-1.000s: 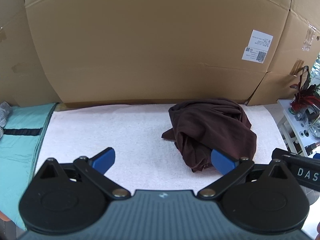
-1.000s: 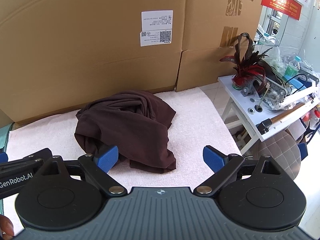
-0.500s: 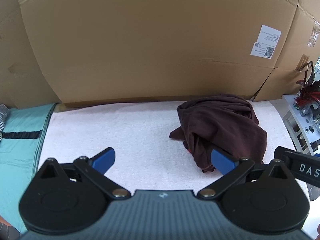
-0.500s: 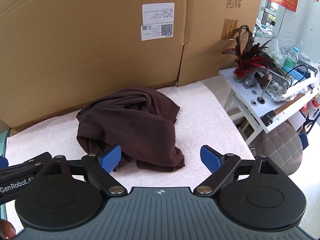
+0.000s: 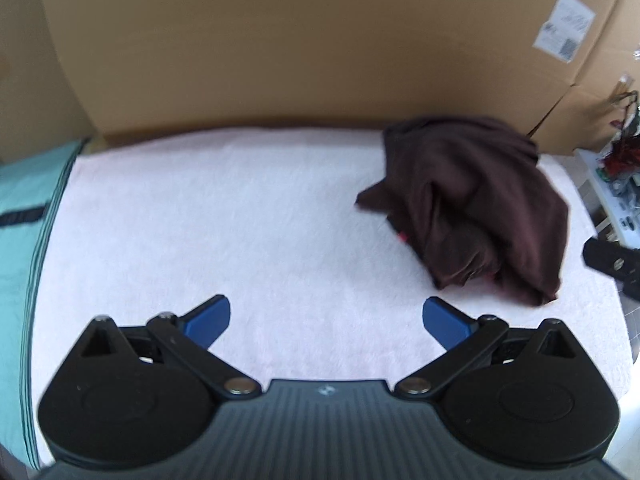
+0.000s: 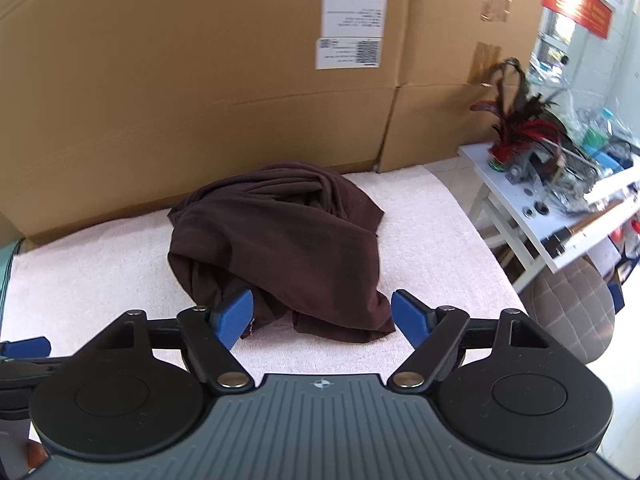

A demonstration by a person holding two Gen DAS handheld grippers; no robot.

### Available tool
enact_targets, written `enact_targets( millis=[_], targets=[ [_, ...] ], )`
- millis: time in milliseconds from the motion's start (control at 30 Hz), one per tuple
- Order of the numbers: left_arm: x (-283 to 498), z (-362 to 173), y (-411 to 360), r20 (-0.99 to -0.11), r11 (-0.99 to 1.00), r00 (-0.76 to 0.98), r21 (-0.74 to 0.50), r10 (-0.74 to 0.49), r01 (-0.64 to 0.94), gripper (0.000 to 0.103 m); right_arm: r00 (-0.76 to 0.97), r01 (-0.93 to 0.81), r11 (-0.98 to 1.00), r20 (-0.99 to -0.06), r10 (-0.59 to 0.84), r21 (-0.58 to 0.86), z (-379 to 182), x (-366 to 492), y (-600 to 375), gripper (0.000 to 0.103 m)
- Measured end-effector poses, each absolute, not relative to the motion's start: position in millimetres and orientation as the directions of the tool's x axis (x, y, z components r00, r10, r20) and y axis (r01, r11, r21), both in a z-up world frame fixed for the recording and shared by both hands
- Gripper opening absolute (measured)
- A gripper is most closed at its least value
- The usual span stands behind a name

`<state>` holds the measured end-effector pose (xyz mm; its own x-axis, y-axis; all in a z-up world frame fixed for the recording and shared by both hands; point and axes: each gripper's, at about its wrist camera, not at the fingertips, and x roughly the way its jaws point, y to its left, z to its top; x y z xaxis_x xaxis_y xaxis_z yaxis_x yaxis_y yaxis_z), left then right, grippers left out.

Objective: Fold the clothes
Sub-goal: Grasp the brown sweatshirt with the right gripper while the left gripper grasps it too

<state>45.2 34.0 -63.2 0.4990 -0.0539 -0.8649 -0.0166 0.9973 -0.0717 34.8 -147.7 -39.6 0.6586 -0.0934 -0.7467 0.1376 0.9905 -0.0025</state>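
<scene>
I see the brown garment (image 6: pixel 280 240) lying crumpled on the white towel (image 5: pixel 240 220), straight before my right gripper (image 6: pixel 322 316) and off to the right of my left gripper (image 5: pixel 326 320), both spread wide and empty, so the right one seems nearer, though the left view is blurred.
</scene>
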Motion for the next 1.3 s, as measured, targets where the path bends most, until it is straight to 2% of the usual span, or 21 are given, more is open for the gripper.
enact_targets(
  millis=[200,267,333,500,567,600,667,767,800,867,967,1133,1300],
  targets=[
    [53.2,-68.5,31.1,-0.875,0.998,0.484,-0.022,0.007,-0.054,0.102,0.654,-0.006,1.000,-0.757,-0.001,-0.007,-45.3,67.3,-129.5,0.074],
    [57.3,-69.2,28.4,-0.878,0.997,0.478,-0.012,0.025,-0.075,0.102,0.629,-0.047,0.999,-0.776,0.040,0.014,-48.5,82.0,-127.6,0.047],
    [61.5,-68.8,25.3,-0.878,0.995,0.476,-0.004,0.044,-0.100,0.102,0.613,-0.071,0.996,-0.786,0.080,0.046,-52.5,96.8,-128.1,0.038],
    [72.2,-67.8,17.5,-0.878,0.986,0.470,0.015,0.091,-0.164,0.102,0.612,-0.135,0.991,-0.785,0.093,0.013,-63.5,132.0,-126.0,0.039],
    [76.5,-67.4,14.4,-0.878,0.982,0.466,0.023,0.110,-0.190,0.102,0.620,-0.164,0.986,-0.779,0.090,-0.017,-68.5,143.7,-122.3,0.043],
    [78.6,-67.2,12.9,-0.877,0.979,0.464,0.026,0.120,-0.202,0.102,0.618,-0.181,0.983,-0.781,0.092,-0.027,-72.3,149.2,-120.3,0.045],
    [82.7,-66.9,9.7,-0.877,0.973,0.461,0.034,0.138,-0.226,0.102,0.602,-0.222,0.974,-0.792,0.105,-0.041,-82.1,160.1,-116.2,0.063],
    [85.4,-70.0,4.1,-0.879,0.968,0.447,0.059,0.166,-0.243,0.102,0.587,-0.270,0.960,-0.803,0.102,-0.076,-96.1,171.0,-111.7,0.064],
    [86.4,-71.9,2.9,-0.883,0.967,0.438,0.061,0.167,-0.245,0.102,0.585,-0.276,0.958,-0.804,0.106,-0.075,-98.1,171.3,-113.8,0.059],
    [88.4,-75.5,0.5,-0.892,0.966,0.421,0.064,0.168,-0.249,0.102,0.581,-0.281,0.959,-0.804,0.131,-0.046,-98.5,170.0,-121.7,0.019],
    [94.4,-78.7,-4.0,-0.902,0.967,0.404,0.052,0.152,-0.248,0.102,0.586,-0.267,0.964,-0.795,0.155,-0.009,-92.4,163.6,-136.5,0.012],
    [106.5,-81.0,-15.0,-0.911,0.972,0.388,0.051,0.139,-0.229,0.102,0.599,-0.241,0.970,-0.784,0.162,0.017,-77.9,148.6,-157.4,0.012],
    [112.7,-80.0,-26.4,-0.916,0.984,0.394,0.004,0.075,-0.179,0.102,0.637,-0.171,0.985,-0.760,0.125,0.019,-66.5,133.7,-180.1,0.011]
  ],
)
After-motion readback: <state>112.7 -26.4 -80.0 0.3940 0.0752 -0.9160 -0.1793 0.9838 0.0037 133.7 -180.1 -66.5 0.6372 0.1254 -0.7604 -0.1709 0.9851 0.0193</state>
